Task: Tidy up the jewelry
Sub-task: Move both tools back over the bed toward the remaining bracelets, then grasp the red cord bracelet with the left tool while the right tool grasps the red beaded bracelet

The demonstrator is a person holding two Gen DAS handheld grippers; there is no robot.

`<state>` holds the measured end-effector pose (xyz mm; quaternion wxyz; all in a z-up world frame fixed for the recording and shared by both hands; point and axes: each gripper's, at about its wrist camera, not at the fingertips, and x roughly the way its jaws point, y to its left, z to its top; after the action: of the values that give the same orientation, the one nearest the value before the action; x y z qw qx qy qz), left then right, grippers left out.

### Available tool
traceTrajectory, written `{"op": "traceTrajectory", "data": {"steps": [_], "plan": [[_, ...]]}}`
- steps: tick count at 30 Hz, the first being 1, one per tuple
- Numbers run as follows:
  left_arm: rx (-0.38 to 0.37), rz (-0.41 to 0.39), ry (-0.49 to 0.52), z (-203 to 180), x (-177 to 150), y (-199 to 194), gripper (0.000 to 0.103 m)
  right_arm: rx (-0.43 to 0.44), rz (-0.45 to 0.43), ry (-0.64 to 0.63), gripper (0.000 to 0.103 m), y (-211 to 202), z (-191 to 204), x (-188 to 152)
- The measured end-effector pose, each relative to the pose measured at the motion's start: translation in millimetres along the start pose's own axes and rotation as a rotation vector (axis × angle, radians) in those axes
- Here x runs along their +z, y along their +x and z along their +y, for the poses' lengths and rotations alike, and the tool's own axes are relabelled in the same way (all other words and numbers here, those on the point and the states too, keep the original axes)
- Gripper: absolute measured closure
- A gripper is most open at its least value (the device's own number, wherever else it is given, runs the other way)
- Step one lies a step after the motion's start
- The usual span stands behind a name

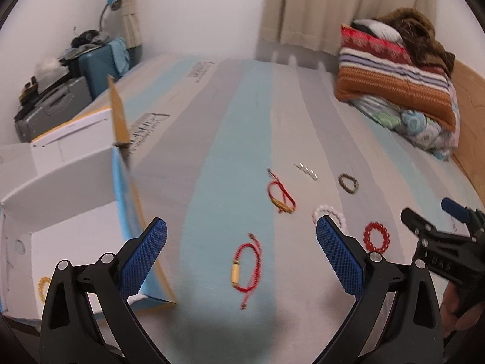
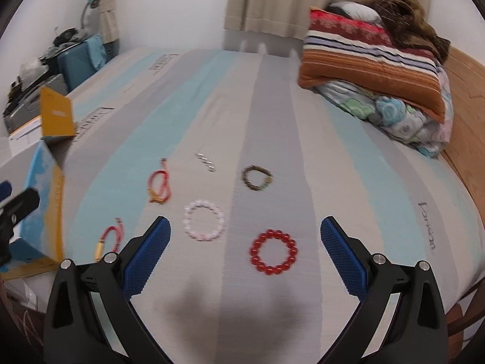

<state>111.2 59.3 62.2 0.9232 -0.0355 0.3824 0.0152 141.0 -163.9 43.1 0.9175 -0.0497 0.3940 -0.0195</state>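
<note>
Several bracelets lie on the striped mattress. A red cord bracelet with a gold tube (image 1: 247,265) lies between my open left gripper's (image 1: 241,239) fingers; it also shows in the right wrist view (image 2: 110,238). A second red cord bracelet (image 1: 281,192) (image 2: 160,183), a pink bead bracelet (image 2: 204,220), a red bead bracelet (image 2: 273,251) (image 1: 376,237), a brown bead bracelet (image 2: 257,177) (image 1: 348,183) and a silver piece (image 2: 206,160) lie further out. My right gripper (image 2: 245,238) is open and empty above the red bead bracelet. A yellow bead bracelet (image 1: 43,285) lies in the open white box (image 1: 66,182).
A stack of folded blankets (image 2: 372,69) sits at the mattress's far right. Suitcases and clutter (image 1: 75,82) stand in the left corner with a blue lamp. The box's yellow flap (image 1: 118,115) stands up at the left. Curtains hang behind.
</note>
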Motion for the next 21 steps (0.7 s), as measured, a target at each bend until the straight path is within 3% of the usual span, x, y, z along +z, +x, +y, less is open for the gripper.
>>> {"op": "traceTrajectory", "data": {"steps": [4, 7, 15, 21], "plan": [[-0.034, -0.003, 0.04, -23.7, -14.9, 20.7, 0.006, -0.049, 0.033, 0.065, 0.008, 34.0, -16.1, -15.3], [-0.016, 0.036, 0.076, -35.4, -27.6, 44.6, 0.006, -0.047, 0.075, 0.079, 0.008, 58.4, -23.7, -22.8], [0.021, 0.07, 0.059, -26.5, -49.2, 83.1, 0.006, 0.022, 0.135, 0.104, 0.008, 93.2, -32.6, -31.3], [0.078, 0.119, 0.049, -12.9, -57.9, 109.7, 0.006, 0.016, 0.181, 0.078, 0.008, 117.3, -35.5, -36.3]]}}
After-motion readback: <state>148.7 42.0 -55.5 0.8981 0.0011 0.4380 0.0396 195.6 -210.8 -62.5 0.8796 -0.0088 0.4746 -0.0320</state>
